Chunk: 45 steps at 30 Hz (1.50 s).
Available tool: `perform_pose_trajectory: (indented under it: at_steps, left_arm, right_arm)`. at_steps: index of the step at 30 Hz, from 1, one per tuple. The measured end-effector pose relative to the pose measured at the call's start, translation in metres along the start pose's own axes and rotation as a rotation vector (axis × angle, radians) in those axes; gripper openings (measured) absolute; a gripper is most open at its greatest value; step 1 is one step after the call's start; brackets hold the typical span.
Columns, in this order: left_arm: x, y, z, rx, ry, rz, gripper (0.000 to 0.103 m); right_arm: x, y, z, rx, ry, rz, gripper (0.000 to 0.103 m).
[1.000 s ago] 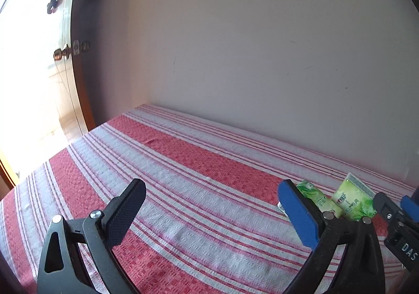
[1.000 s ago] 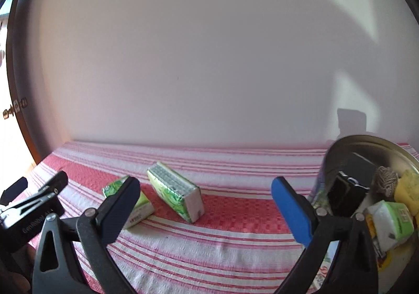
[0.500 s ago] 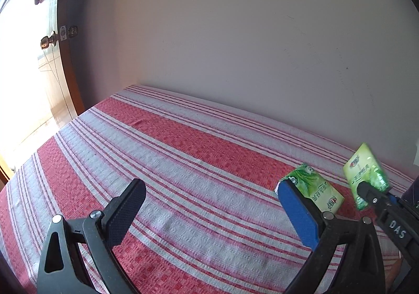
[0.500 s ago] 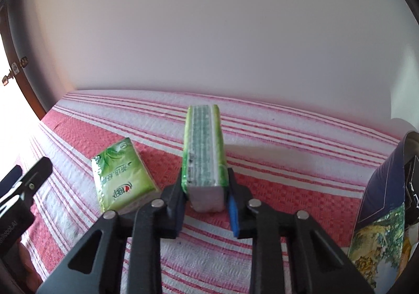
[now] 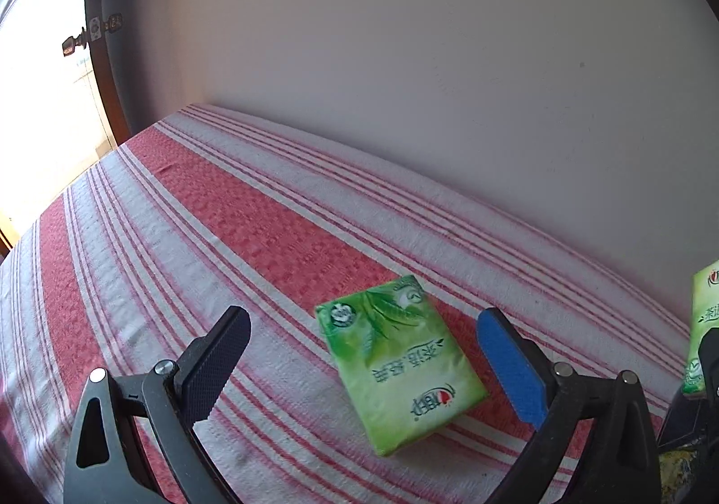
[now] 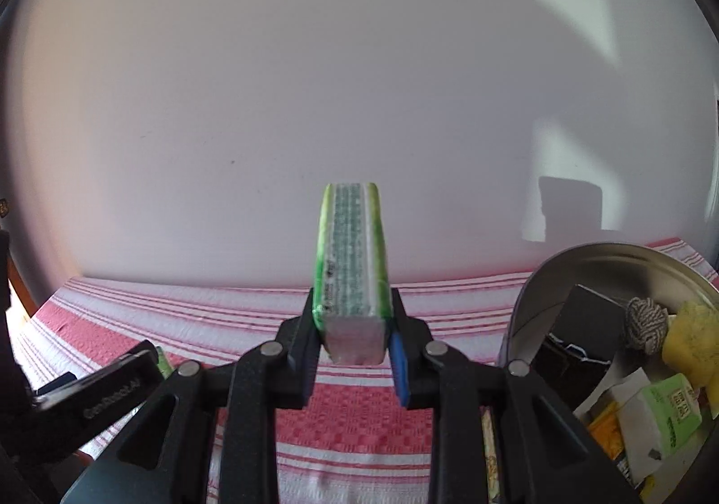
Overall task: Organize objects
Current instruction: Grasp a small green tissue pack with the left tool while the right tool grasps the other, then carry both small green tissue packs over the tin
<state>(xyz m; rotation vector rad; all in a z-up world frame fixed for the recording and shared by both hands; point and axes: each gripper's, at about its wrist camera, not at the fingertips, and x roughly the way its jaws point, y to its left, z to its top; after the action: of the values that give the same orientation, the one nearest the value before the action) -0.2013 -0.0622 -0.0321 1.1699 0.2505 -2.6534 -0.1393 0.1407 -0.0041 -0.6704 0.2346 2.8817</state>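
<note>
- The striped cloth (image 5: 251,234) over the surface looks woven and matt, with a rough waffle texture in its red and white bands.
- The tissue pack (image 5: 400,369) lying on it wears glossy green plastic film.
- The left claw (image 5: 364,360) has matt black plastic arms, one knurled black pad, one smooth blue pad.
- The round tin (image 6: 597,261) shows brushed, shiny metal.
- The wall (image 5: 404,55) is smooth and matt.
</note>
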Motion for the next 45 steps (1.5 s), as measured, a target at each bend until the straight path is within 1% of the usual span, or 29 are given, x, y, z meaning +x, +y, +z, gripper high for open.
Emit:
perform_pose_trajectory:
  at_steps: [2,3,4,6,8,9,10,11,13,15,17,18,20,22,25,28,32,38,43,45]
  left_arm:
    - [0.01,-0.009,-0.003,0.022,0.035,0.024,0.102]
    - [0.014,-0.009,-0.004,0.033,0.063,0.026,0.102]
    - [0.017,-0.008,-0.004,0.031,0.087,0.009,0.101]
    - [0.015,-0.004,-0.004,0.021,0.074,-0.007,0.098]
    - [0.012,-0.002,-0.003,0.029,0.066,-0.021,0.092]
    - [0.011,-0.003,-0.002,0.042,0.059,-0.031,0.08]
    - [0.008,-0.003,-0.002,0.049,0.048,-0.046,0.063]
    - [0.006,-0.001,-0.002,0.048,0.04,-0.069,0.054]
    - [0.006,0.003,-0.002,0.044,0.038,-0.111,0.054]
    - [0.002,0.011,-0.004,0.02,0.033,-0.154,0.054]
    - [-0.005,0.019,-0.006,-0.002,0.01,-0.164,0.054]
    - [-0.008,0.02,-0.006,-0.011,-0.013,-0.162,0.054]
    - [-0.02,0.026,-0.008,-0.01,-0.066,-0.154,0.054]
    - [-0.032,0.03,-0.011,0.002,-0.117,-0.146,0.054]
    - [-0.049,0.034,-0.017,0.026,-0.188,-0.129,0.054]
    - [-0.062,0.034,-0.023,0.056,-0.235,-0.115,0.054]
    - [-0.075,0.035,-0.031,0.09,-0.252,-0.129,0.055]
    - [-0.099,0.038,-0.047,0.093,-0.283,-0.135,0.055]
    - [-0.103,0.042,-0.051,0.099,-0.292,-0.137,0.055]
    - [-0.098,0.048,-0.05,0.101,-0.293,-0.138,0.055]
  right_arm:
    - [0.006,-0.009,0.001,0.027,0.034,-0.001,0.026]
    - [0.008,-0.013,0.002,0.041,0.048,0.002,0.026]
    - [0.011,-0.016,0.003,0.053,0.058,0.008,0.026]
    - [0.013,-0.021,0.004,0.068,0.077,0.016,0.026]
    - [0.013,-0.024,0.005,0.062,0.081,0.02,0.026]
    - [0.014,-0.02,0.004,0.056,0.081,0.022,0.026]
    - [0.016,-0.009,0.003,0.051,0.076,0.021,0.026]
    - [0.014,-0.009,0.003,0.046,0.068,0.02,0.026]
    - [0.009,-0.014,0.004,0.035,0.053,0.021,0.026]
    - [0.008,-0.005,0.004,0.024,0.037,0.031,0.026]
    - [0.003,-0.003,0.004,0.012,0.021,0.034,0.026]
    - [0.009,0.01,-0.001,0.003,0.01,0.029,0.026]
    - [0.003,0.013,-0.003,-0.013,-0.017,0.013,0.026]
    - [0.004,0.025,-0.005,-0.031,-0.034,0.01,0.026]
    - [-0.012,0.03,-0.017,-0.056,-0.06,0.007,0.026]
    - [-0.032,0.031,-0.024,-0.074,-0.082,-0.004,0.026]
    - [-0.056,0.031,-0.036,-0.102,-0.106,-0.019,0.026]
    - [-0.079,0.034,-0.047,-0.133,-0.133,-0.022,0.026]
    - [-0.093,0.033,-0.051,-0.136,-0.131,-0.017,0.026]
    - [-0.097,0.032,-0.05,-0.135,-0.127,-0.012,0.026]
